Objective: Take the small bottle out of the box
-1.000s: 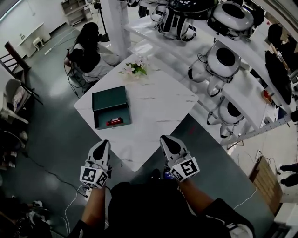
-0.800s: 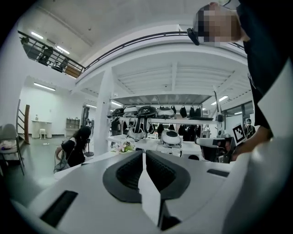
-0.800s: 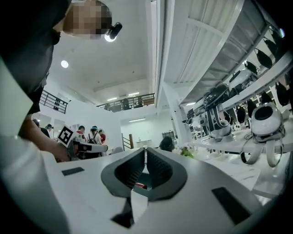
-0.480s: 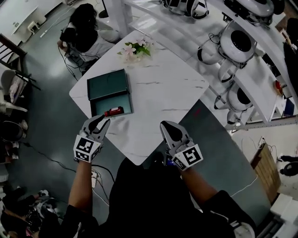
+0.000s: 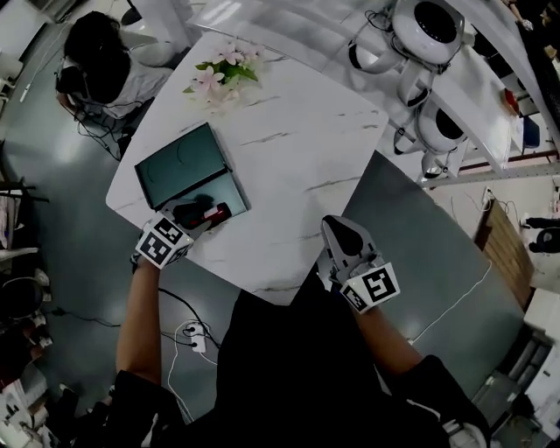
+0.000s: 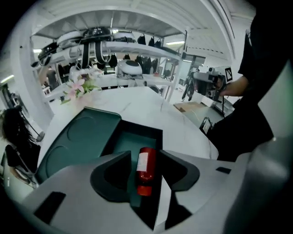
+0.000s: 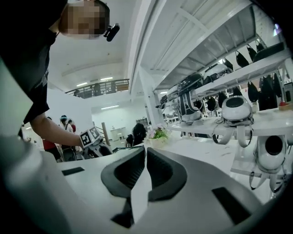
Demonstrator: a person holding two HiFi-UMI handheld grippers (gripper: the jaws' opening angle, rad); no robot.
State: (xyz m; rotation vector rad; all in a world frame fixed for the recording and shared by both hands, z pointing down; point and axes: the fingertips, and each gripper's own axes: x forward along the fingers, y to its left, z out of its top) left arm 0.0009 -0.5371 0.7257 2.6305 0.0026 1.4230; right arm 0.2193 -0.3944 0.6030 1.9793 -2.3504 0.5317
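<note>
A small red bottle (image 6: 146, 167) with a white label lies on its side in the tray of an open dark green box (image 5: 178, 165) near the white marble table's left corner. My left gripper (image 6: 144, 153) reaches over the box's near edge; its jaws are opening and straddle the bottle (image 5: 215, 213), with a gap showing on each side. In the head view the left gripper (image 5: 194, 215) covers part of the tray. My right gripper (image 5: 338, 230) hovers by the table's near edge, away from the box, its jaws (image 7: 145, 150) together on nothing.
A bunch of pink flowers (image 5: 219, 77) stands at the table's (image 5: 297, 157) far corner. A person (image 5: 101, 70) sits beyond the far left side. White shelves with round white robot heads (image 5: 429, 26) run along the right. Cables and a power strip (image 5: 194, 333) lie on the floor.
My left gripper has moved forward from the table's near edge to the box, and its jaws have gone from shut to spread around the bottle. The right gripper has barely moved.
</note>
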